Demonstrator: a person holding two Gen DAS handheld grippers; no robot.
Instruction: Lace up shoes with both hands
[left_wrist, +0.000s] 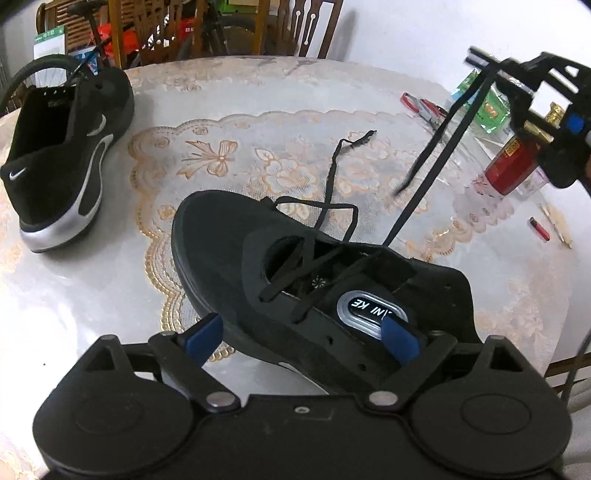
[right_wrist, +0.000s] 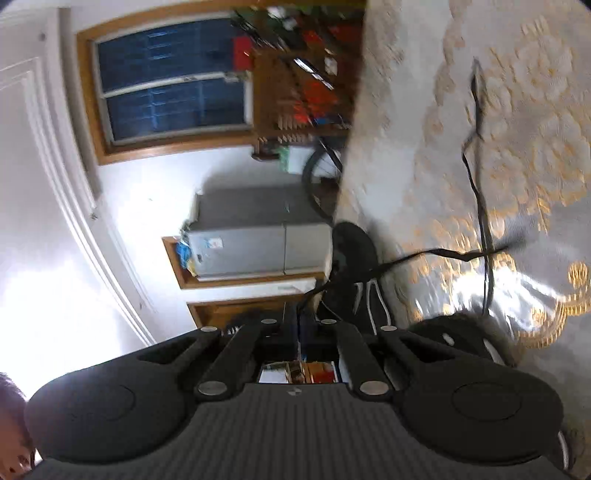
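- The shoe (left_wrist: 314, 280) being laced lies on the tabletop (left_wrist: 92, 295), on a lace-patterned cloth, close under the left gripper (left_wrist: 306, 332); its toe points away from that camera and its open throat faces up.
- A second shoe (left_wrist: 62, 155), black with a silver heel, sits well apart at the tabletop's far left.
- The shoelace (left_wrist: 436, 166) is a flat, black, limp band. It should weigh next to nothing, fold anywhere, and hold no shape except where it is pulled taut.
- Its free end (left_wrist: 351, 144) lies slack on the cloth beyond the toe, while the other run rises in a straight, tight line from the eyelets to the right gripper (left_wrist: 480, 61).
- The best place to take hold is likely near the tip, where the band is stiffest and can be steered into an eyelet; a grip mid-length would only let it flop.
- The shoe's upper looks soft and yielding, so it probably needs pinning down while the lace is tugged.
- The left gripper points steeply down with its jaws standing wide apart: one blue finger (left_wrist: 400, 338) reaches inside the shoe's opening, the other rests outside along the sole, straddling the side wall without pressing on it.
- The right gripper is raised off to the side and points nearly level, rolled so the tabletop runs upright in its own view, which is blurred.
- Its jaws are together, pinching the shoelace, whose short tail hangs loose below the grip.
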